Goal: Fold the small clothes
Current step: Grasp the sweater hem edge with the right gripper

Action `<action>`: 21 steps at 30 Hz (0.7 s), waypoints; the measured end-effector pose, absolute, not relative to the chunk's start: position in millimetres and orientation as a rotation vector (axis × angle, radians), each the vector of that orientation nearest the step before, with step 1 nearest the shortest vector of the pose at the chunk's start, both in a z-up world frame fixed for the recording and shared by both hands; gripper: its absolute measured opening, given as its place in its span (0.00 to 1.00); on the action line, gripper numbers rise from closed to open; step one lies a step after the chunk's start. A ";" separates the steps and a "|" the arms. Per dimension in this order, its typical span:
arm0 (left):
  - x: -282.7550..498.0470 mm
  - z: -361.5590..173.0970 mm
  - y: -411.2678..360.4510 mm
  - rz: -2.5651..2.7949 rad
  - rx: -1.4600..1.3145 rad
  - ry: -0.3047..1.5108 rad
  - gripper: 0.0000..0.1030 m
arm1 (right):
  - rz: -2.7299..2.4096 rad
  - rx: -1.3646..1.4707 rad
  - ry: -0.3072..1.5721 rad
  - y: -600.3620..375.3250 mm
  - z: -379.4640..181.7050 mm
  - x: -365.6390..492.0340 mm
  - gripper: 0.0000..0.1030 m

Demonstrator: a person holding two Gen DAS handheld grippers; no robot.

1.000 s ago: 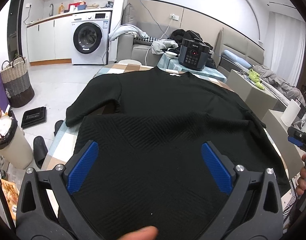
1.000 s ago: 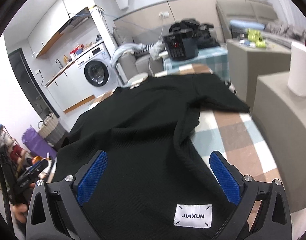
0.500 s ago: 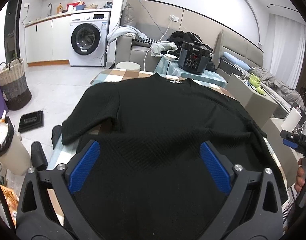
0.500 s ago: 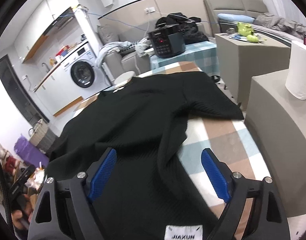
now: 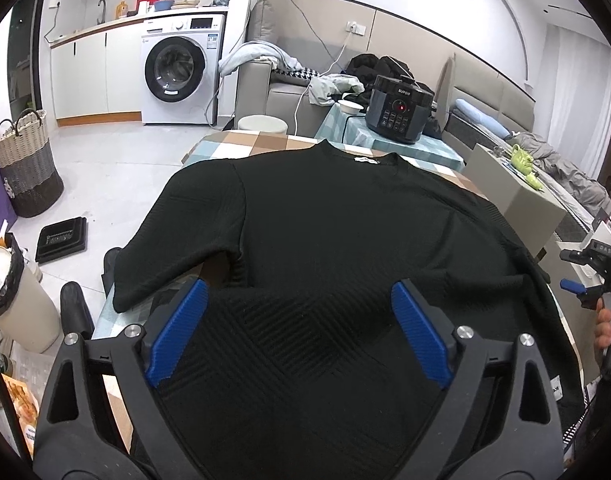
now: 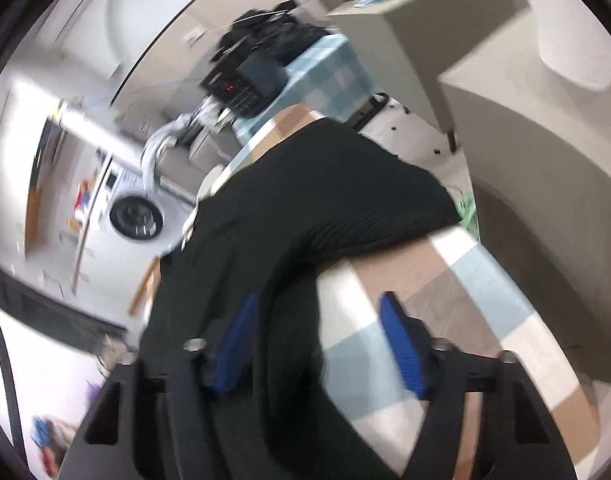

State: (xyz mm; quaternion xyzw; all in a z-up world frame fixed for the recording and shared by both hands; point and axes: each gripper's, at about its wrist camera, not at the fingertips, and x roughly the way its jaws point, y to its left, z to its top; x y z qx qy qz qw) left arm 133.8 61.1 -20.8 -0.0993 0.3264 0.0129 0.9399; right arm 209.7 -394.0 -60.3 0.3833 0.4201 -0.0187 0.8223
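A black short-sleeved knit top (image 5: 337, 240) lies spread flat on a checked tablecloth (image 5: 249, 144), neck at the far end. My left gripper (image 5: 301, 332) is open and empty, held above the top's lower hem. My right gripper (image 6: 317, 344) is open and empty, tilted over the top's right side edge (image 6: 289, 280) and the bare checked cloth (image 6: 457, 292). The right wrist view is blurred by motion. The right gripper also shows at the right edge of the left wrist view (image 5: 593, 276).
A black pressure cooker (image 5: 399, 108) stands on a small table behind. A sofa (image 5: 281, 92) with clothes and a washing machine (image 5: 181, 72) are at the back. Grey blocks (image 6: 525, 128) stand right of the table. A waste bin (image 5: 9, 292) and basket (image 5: 25, 164) stand on the left floor.
My right gripper has swung and tilted toward the top's right edge, with jaws somewhat narrower. My left gripper has pulled back a little and stays open over the hem.
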 end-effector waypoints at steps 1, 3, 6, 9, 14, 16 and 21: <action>134.5 -23.3 62.3 0.027 -0.203 0.667 0.90 | -0.054 0.834 0.894 -402.0 -62.6 214.4 0.58; 142.2 -25.4 63.2 0.027 -0.204 0.673 0.90 | -0.094 0.853 0.897 -414.8 -67.4 221.4 0.58; 154.0 -29.4 63.4 0.026 -0.204 0.681 0.90 | -0.138 0.874 0.928 -428.3 -78.0 231.5 0.58; 163.8 -34.8 63.0 0.023 -0.206 0.691 0.90 | -0.177 0.879 0.957 -436.9 -88.4 238.0 0.58; 177.6 -43.4 62.3 0.017 -0.203 0.708 0.90 | -0.199 0.903 0.943 -442.5 -98.5 248.6 0.58; 181.7 -46.0 60.5 0.016 -0.203 0.711 0.90 | -0.234 0.864 0.939 -440.9 -96.9 257.6 0.54; 188.0 -50.3 59.1 0.012 -0.207 0.715 0.90 | -0.351 0.733 0.970 -432.1 -96.3 275.2 0.14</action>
